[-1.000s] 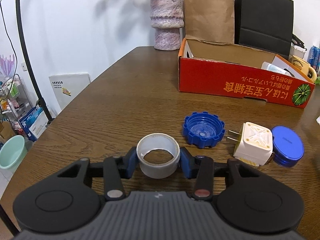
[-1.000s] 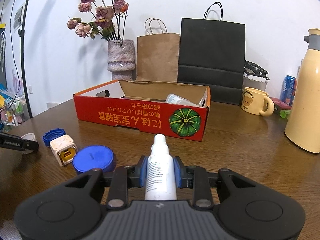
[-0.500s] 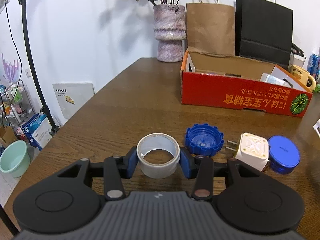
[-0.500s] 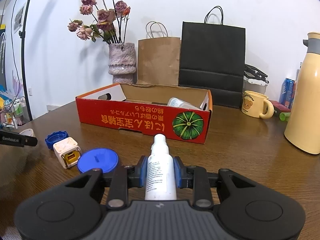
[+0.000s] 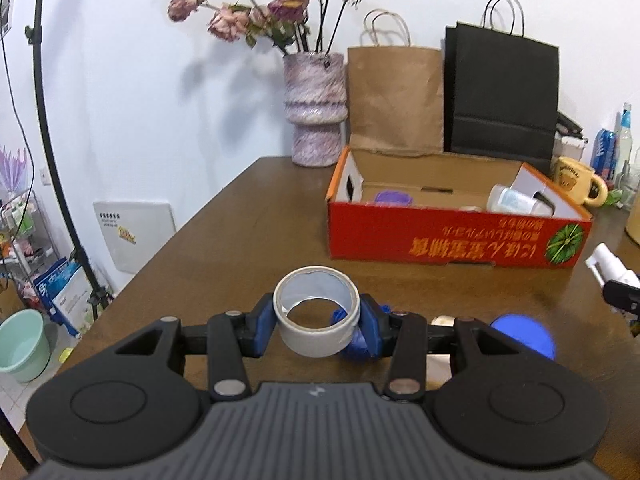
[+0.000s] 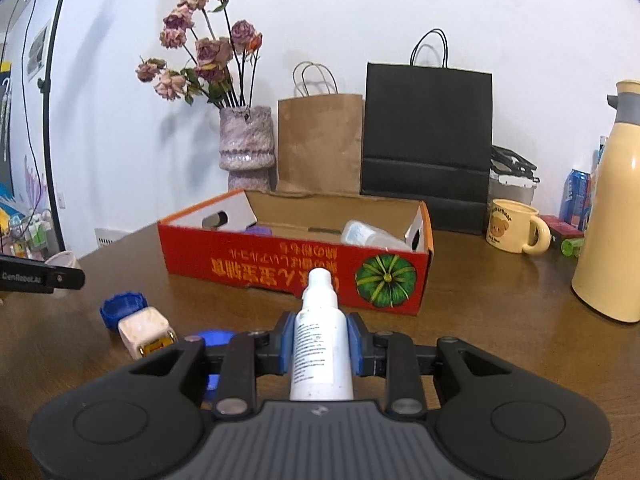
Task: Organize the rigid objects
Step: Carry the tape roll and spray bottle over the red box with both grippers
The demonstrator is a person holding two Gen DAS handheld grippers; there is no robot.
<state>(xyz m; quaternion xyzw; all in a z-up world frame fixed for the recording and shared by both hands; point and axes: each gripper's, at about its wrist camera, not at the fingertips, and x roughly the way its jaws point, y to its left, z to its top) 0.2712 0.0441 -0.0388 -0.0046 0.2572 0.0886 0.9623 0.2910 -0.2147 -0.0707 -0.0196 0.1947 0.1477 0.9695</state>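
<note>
Jaws clamp spray bottle, nozzle pointing forward.

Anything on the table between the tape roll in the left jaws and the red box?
No: left wrist view shows bare brown wooden table between the white tape roll and the red cardboard box.

"genrobot.ai" was printed in white on the black left gripper at nine o'clock. the red box bore upside-down japanese lettering; the yellow mug read "butterbear".
</note>
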